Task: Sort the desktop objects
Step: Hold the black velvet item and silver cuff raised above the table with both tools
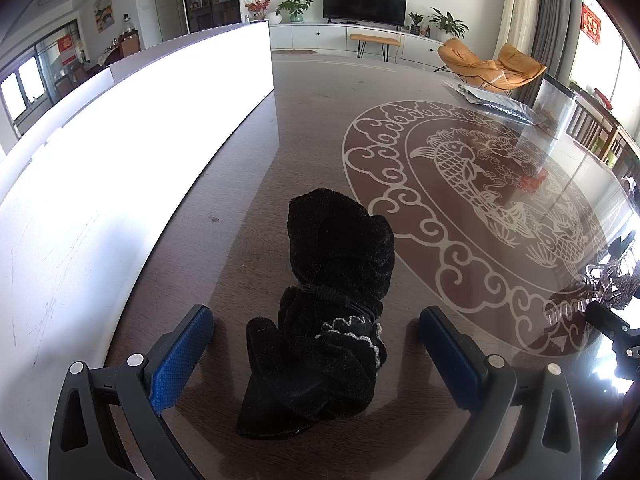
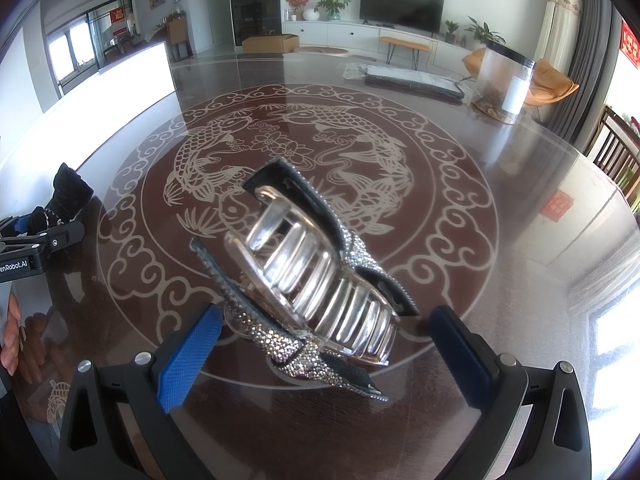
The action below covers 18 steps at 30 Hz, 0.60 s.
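The black velvet pouch (image 1: 324, 312) lies on the dark table (image 1: 304, 128), its gathered, drawstring end between the blue pads of the left gripper (image 1: 316, 344); the jaws stand wide apart, a pad on either side, neither touching the cloth. Just left of it runs a long white box (image 1: 132, 152). The right gripper (image 2: 326, 344) is spread just as wide around a clear hair claw clip (image 2: 316, 276) with a rhinestone bow, which rests on the fish pattern and sits in the gap without being pinched. At the far edge a clear cylindrical jar (image 2: 505, 80) holds a little brownish matter at its bottom, beside a flat wrapped package (image 2: 412, 78).
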Tool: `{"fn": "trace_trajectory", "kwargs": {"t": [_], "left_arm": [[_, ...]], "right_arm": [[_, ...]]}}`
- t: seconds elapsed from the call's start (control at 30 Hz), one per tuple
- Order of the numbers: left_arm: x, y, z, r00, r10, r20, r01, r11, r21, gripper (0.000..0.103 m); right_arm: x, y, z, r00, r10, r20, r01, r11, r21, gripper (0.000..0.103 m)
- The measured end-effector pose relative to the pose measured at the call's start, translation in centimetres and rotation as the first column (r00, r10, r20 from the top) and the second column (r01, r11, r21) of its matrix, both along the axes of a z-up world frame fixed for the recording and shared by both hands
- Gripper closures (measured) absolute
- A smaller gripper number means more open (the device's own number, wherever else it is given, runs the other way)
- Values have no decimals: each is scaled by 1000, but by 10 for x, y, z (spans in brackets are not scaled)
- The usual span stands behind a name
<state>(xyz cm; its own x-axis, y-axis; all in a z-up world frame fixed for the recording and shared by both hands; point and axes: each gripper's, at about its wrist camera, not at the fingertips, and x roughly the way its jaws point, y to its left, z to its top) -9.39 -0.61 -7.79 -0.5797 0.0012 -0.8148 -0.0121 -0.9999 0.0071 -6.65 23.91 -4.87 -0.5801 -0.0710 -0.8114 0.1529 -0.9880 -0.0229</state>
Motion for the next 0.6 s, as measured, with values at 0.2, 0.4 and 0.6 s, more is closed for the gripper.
{"fn": "trace_trajectory", "kwargs": {"t": [0.2,0.4,0.6], "left_arm": [[0,0,0,1000,0,0,0,1000,1,0],[-2,-3,4,1000,1,-2,-1,1000,3,0],[-3,-4,5,1000,2,-2,-2,1000,1,0]], "right_arm": [[0,-2,0,1000,9,-4,-9,1000,6,0],[2,-7,1,1000,27,-8,-27,1000,12,0],[2,-14,2,999,10,34,-8,998,-63,0]]}}
